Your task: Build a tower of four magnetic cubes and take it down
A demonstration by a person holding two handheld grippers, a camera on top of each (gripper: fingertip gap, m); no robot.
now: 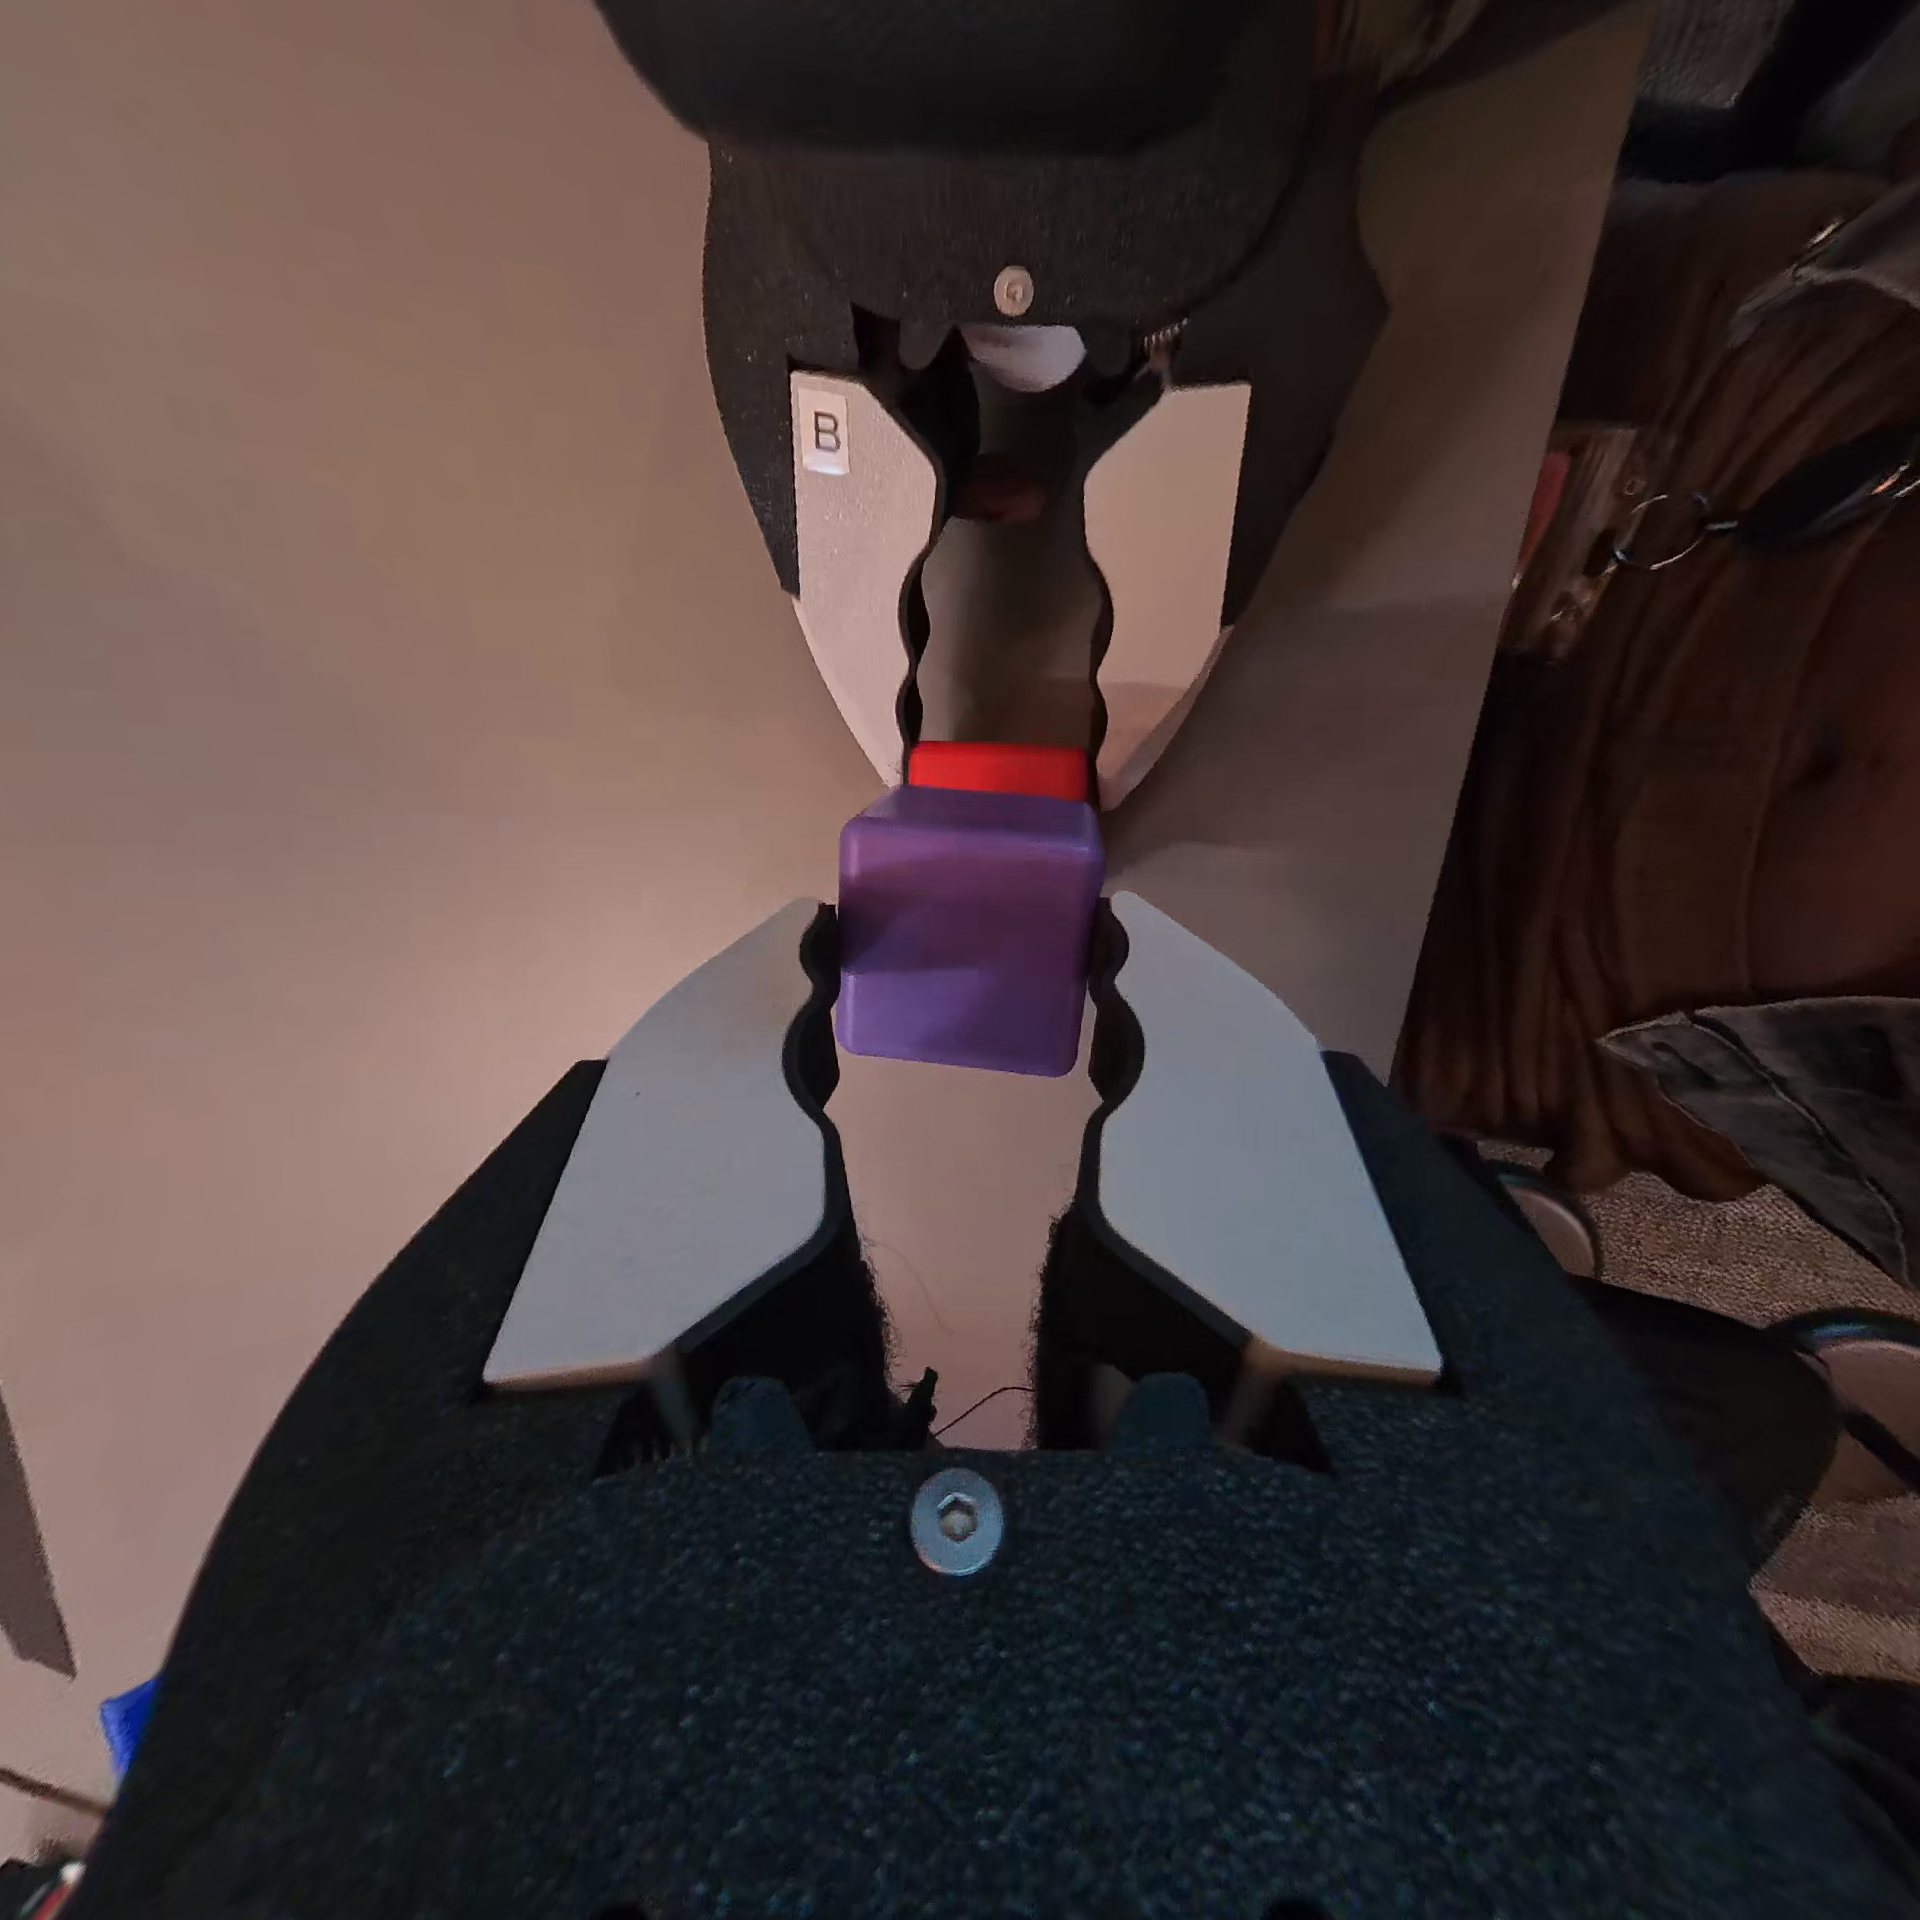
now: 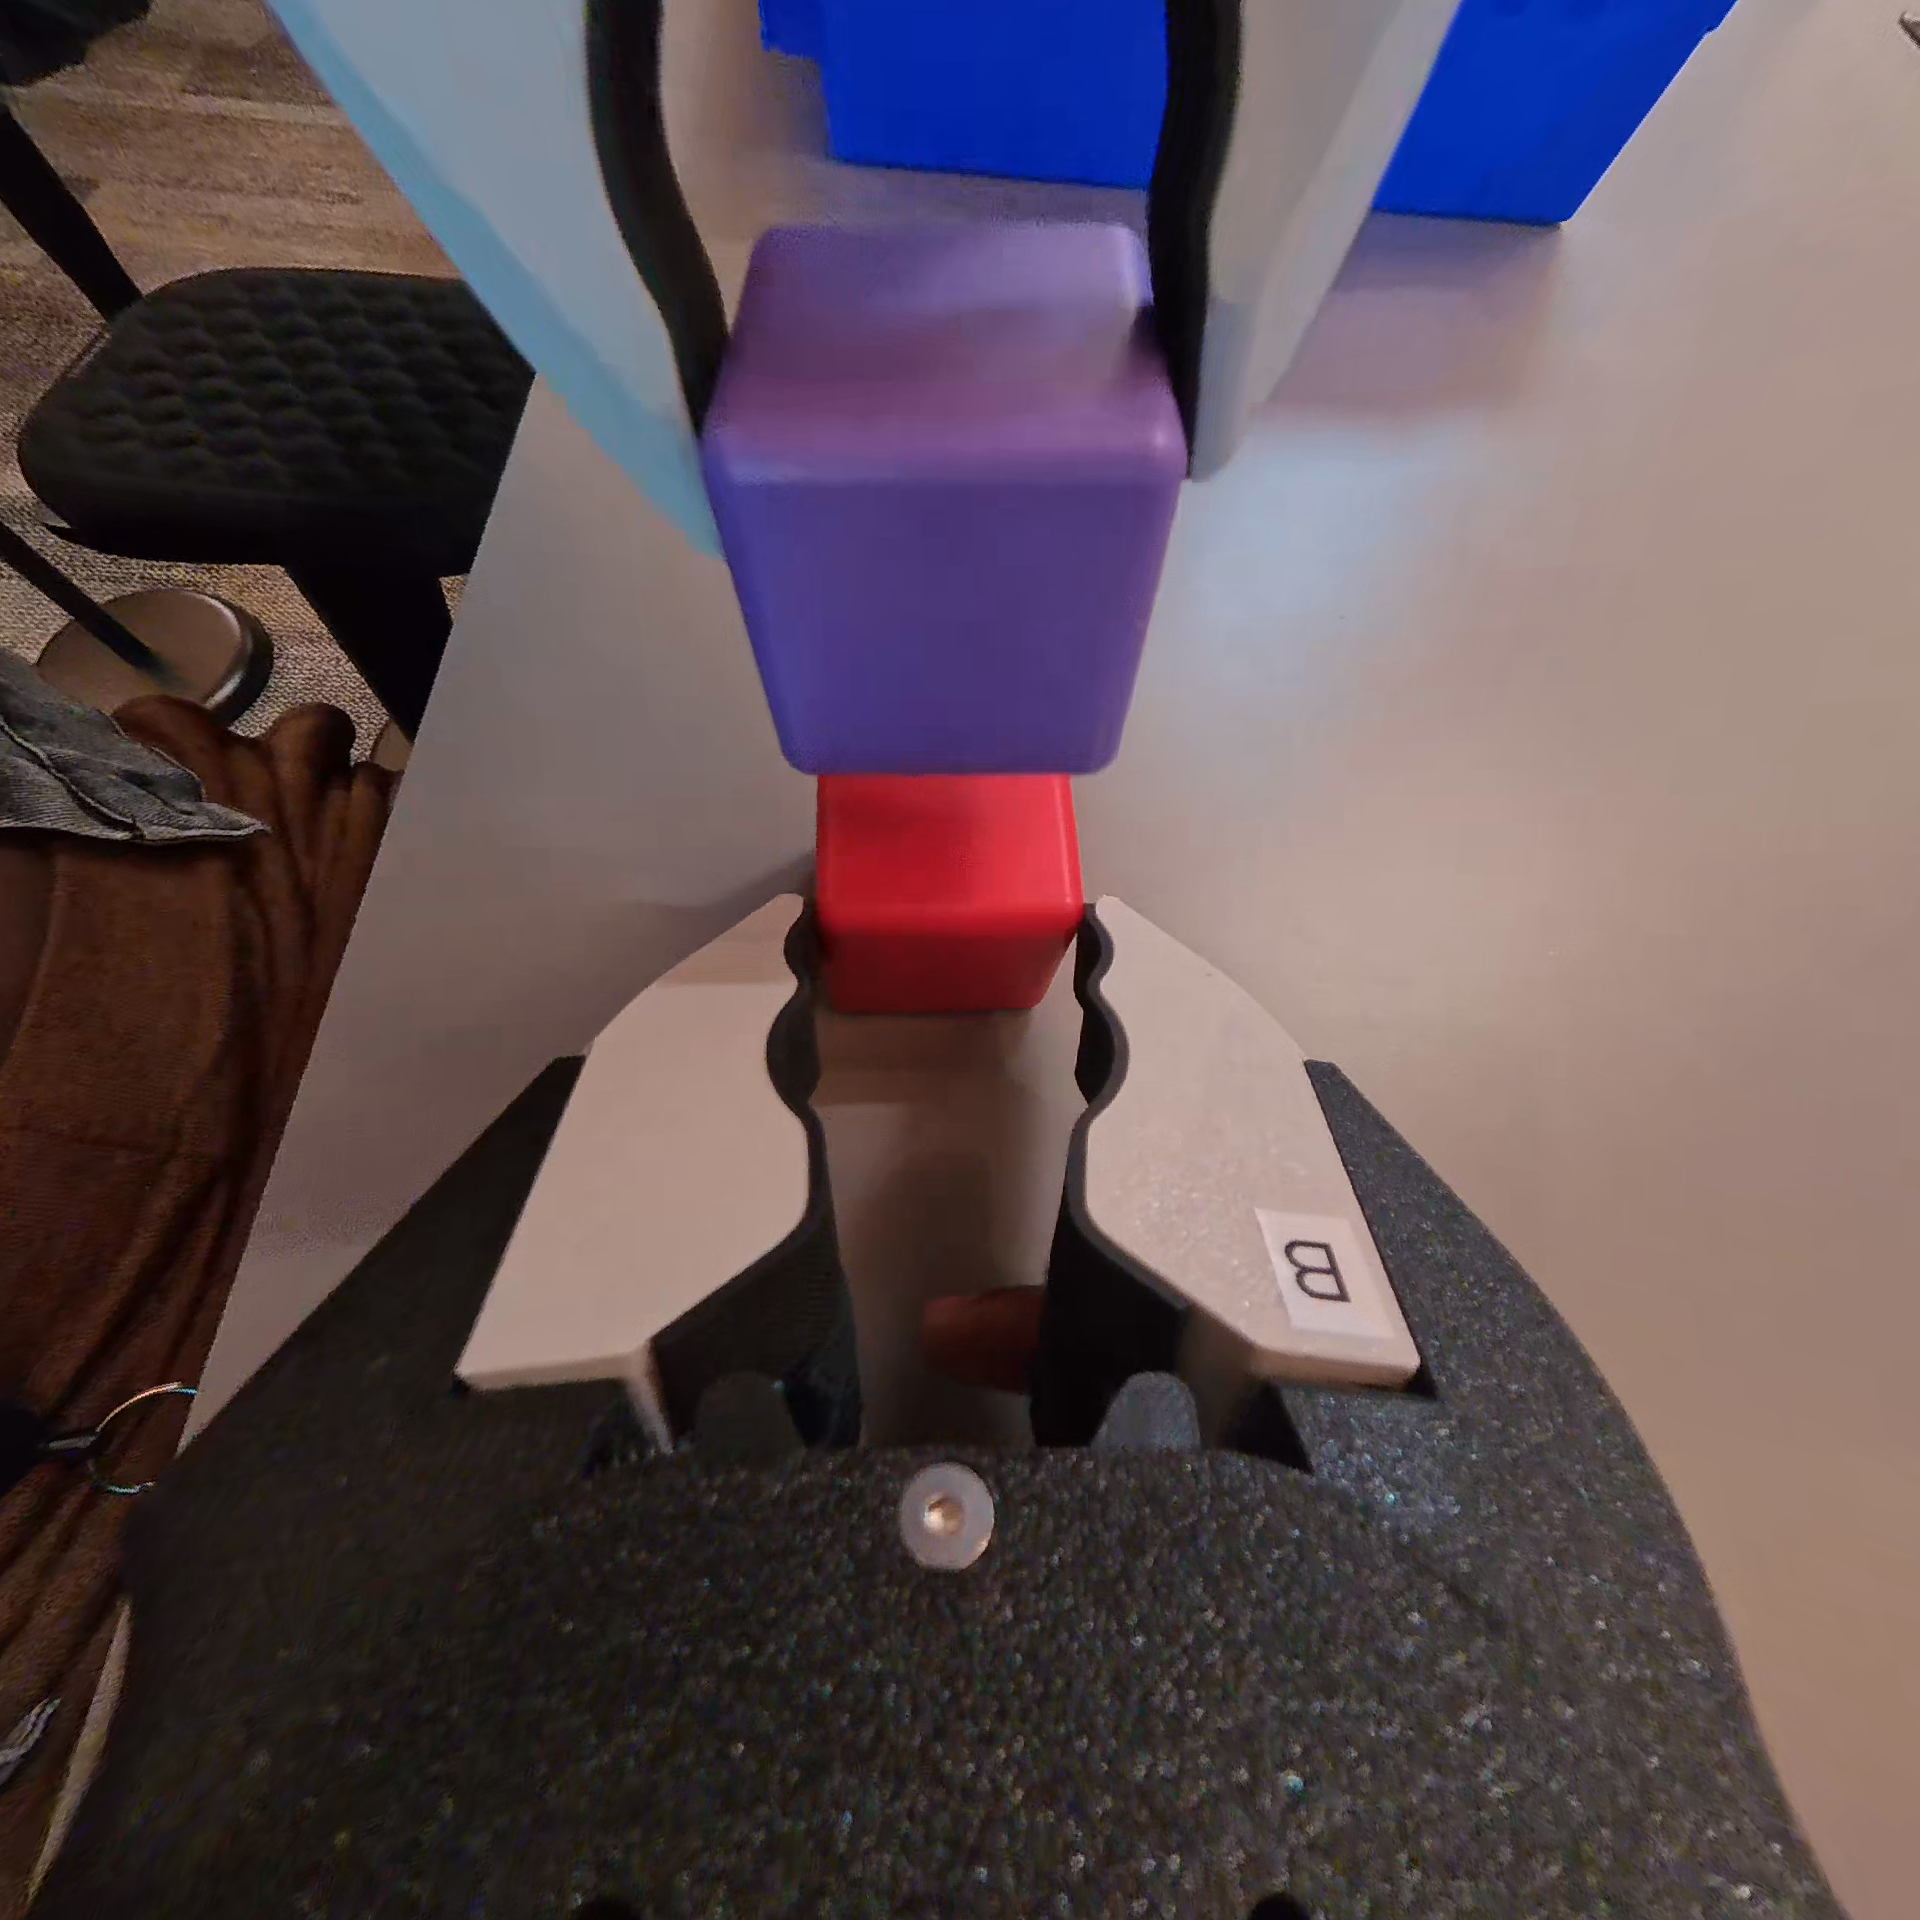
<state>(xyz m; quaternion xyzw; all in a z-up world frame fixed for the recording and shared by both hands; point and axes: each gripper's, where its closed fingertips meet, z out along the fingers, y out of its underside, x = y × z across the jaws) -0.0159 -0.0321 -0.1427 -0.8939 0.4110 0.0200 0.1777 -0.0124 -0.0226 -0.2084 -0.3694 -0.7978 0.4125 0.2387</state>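
Left wrist view: left gripper [image 1: 961,956] clamped on purple cube [image 1: 966,935], pads pressed to both sides; red cube [image 1: 997,769] touching its far face, gripped by right gripper [image 1: 1003,748] opposite.

Right wrist view: red cube [image 2: 945,894] pinched between pads of right gripper [image 2: 945,956], above beige table [image 2: 1507,727]; purple cube [image 2: 940,582] joined to it on far side; blue bin [image 2: 1455,104] seen far right.

Matt smooth plastic purple cube [image 2: 940,603], red cube [image 2: 945,904]; smooth table [image 2: 1507,831]
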